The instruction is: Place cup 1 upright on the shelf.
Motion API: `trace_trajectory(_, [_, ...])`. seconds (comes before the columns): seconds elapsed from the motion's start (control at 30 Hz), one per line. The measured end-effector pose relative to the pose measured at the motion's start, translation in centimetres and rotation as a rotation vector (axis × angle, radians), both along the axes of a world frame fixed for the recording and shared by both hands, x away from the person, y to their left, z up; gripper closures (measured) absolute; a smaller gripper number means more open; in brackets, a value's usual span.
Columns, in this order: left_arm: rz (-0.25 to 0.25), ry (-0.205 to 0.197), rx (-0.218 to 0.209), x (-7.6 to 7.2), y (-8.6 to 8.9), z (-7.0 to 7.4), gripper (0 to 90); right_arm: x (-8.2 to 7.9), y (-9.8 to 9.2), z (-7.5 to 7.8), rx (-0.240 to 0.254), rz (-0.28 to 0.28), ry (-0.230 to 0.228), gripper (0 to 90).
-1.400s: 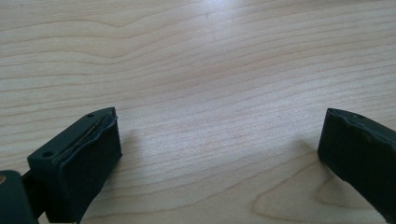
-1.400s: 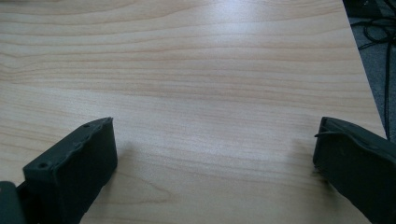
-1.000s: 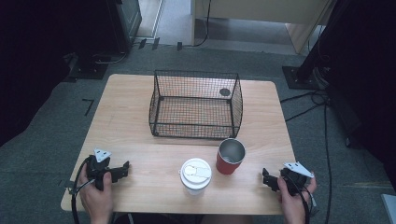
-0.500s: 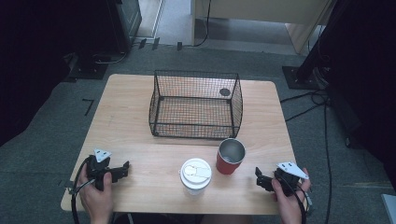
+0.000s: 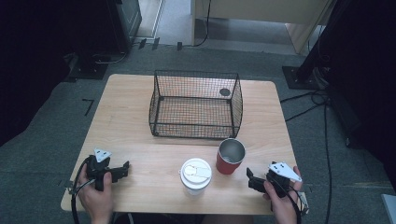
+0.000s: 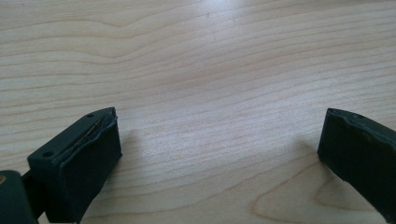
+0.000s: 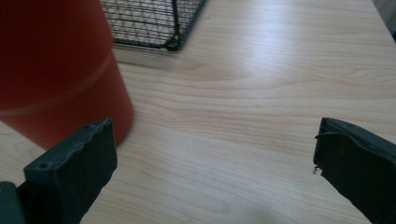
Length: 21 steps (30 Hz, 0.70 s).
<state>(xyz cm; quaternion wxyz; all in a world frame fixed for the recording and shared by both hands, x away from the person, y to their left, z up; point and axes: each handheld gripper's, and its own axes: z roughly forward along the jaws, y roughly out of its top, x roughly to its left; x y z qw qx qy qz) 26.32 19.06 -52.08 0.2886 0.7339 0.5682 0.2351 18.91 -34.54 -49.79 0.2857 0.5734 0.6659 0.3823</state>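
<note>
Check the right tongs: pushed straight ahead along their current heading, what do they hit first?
Probably the red cup: it stands just ahead of the open right tongs, off to one jaw's side, so a glancing hit; the wire basket lies beyond.

Even overhead light, pale glare on table (image 5: 130,126) wood; dim, dark surroundings; soft shadows; close-ups slightly blurred near edges.

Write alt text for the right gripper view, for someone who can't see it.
The right gripper, jaws wide open, sits low over a light wooden table with a red cup just beyond its left jaw. A corner of a black wire basket rests on the table farther back.
</note>
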Motion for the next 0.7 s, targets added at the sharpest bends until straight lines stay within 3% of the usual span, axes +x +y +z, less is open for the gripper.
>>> trace_trajectory(0.2, [0.0, -0.001, -0.001, 0.0, 0.0, 0.0, 0.0, -0.1, 1.3, 0.4, 0.024, 0.054, -0.013, 0.0])
trace_trajectory(0.7, [0.0, 0.0, 0.0, 0.0, 0.0, 0.0, 0.0, 0.1, 3.5, 0.7, 0.051, 0.121, -0.037, 0.0])
